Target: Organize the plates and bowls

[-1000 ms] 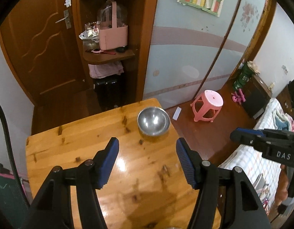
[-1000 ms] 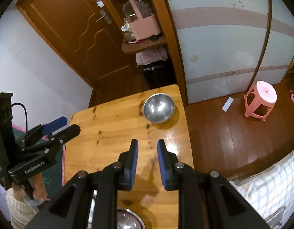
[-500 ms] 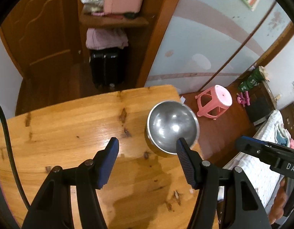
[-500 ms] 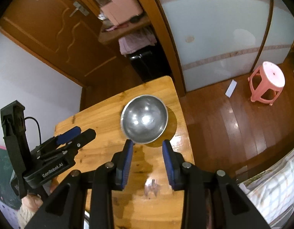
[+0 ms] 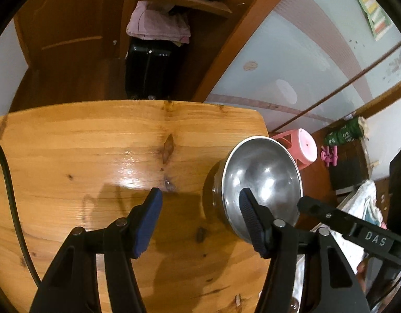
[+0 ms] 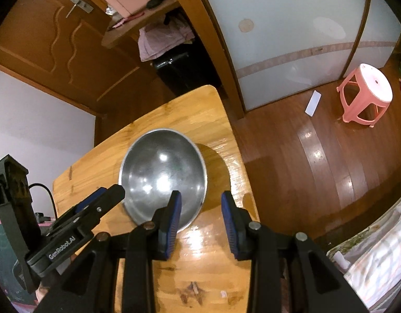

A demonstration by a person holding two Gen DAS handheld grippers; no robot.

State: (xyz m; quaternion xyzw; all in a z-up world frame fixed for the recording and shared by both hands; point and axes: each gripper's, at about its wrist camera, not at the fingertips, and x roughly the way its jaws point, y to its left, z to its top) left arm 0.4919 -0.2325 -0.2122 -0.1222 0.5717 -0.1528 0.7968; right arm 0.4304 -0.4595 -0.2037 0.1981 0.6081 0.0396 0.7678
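A steel bowl (image 5: pixel 263 180) stands upright on the wooden table (image 5: pixel 70 156), close to its far right corner. My left gripper (image 5: pixel 200 193) hangs low at the bowl's left side. Its jaws are closing, with the right finger (image 5: pixel 252 219) over the bowl's rim, the left one over bare wood, and no pad pressing on the metal. In the right wrist view the bowl (image 6: pixel 161 174) lies just ahead of my right gripper (image 6: pixel 200 194), which is open. Its left finger (image 6: pixel 171 216) overlaps the near rim and the right one stands outside. The left gripper (image 6: pixel 110 193) reaches the bowl's left rim.
The table (image 6: pixel 213 260) ends just right of the bowl, with wood floor beyond. A pink stool (image 6: pixel 364 96) and a white slip of paper (image 6: pixel 313 103) are on the floor. A black suitcase (image 5: pixel 150 70) stands under shelves behind the table. A checked bed cover (image 6: pixel 377 260) lies at the right.
Both grippers have come down and forward onto the bowl, which now fills much more of each view. The right jaws have widened a little. A second bowl near the camera has left the right view.
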